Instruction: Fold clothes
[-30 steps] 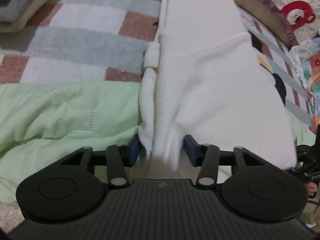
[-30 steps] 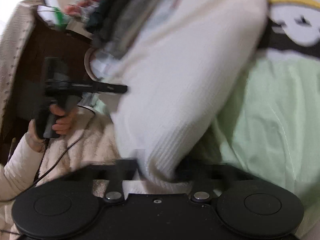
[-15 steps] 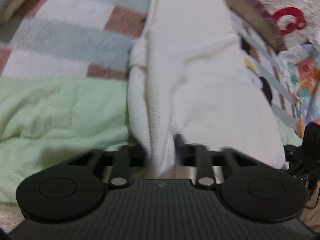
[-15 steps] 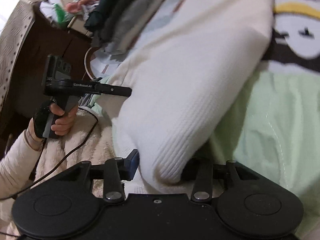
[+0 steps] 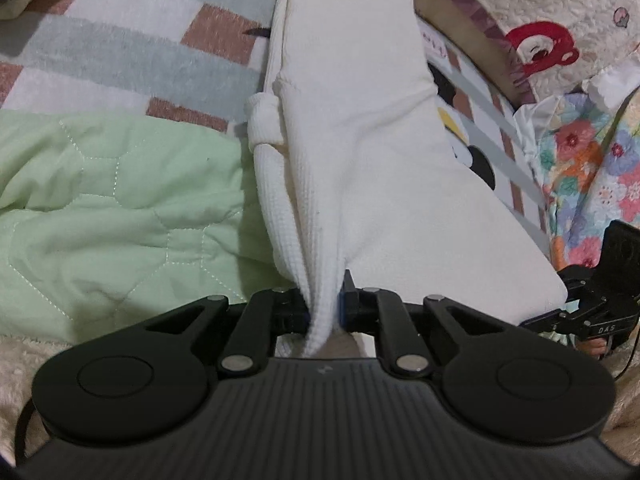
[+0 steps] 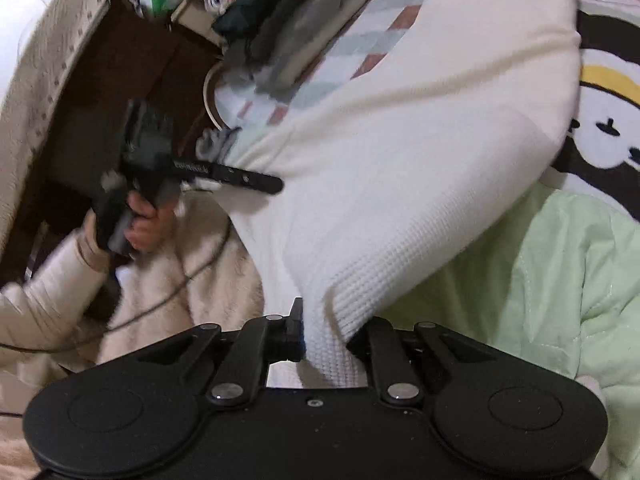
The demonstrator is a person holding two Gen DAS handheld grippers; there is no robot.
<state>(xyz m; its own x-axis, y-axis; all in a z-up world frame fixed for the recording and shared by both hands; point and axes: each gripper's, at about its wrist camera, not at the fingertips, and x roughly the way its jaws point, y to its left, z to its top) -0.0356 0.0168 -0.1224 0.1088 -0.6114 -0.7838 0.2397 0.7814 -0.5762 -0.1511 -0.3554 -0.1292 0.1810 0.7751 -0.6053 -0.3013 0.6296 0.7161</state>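
Left wrist view, left tool (image 5: 324, 308) just narrowed, pinching white waffle-knit garment (image 5: 360, 140) over green quilt (image 5: 112, 208), checked blanket (image 5: 132, 44) beyond, right wrist view, right tool (image 6: 326, 340) clamped on same garment's corner, hand (image 6: 140, 224) at left gripping other tool.

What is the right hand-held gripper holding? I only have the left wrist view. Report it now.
Observer: The right hand-held gripper is shut on the ribbed edge of the white garment.
Operator: Tell me what lies beyond the garment on that side.
Observer: A pile of dark and grey folded clothes lies at the far end of the checked blanket.
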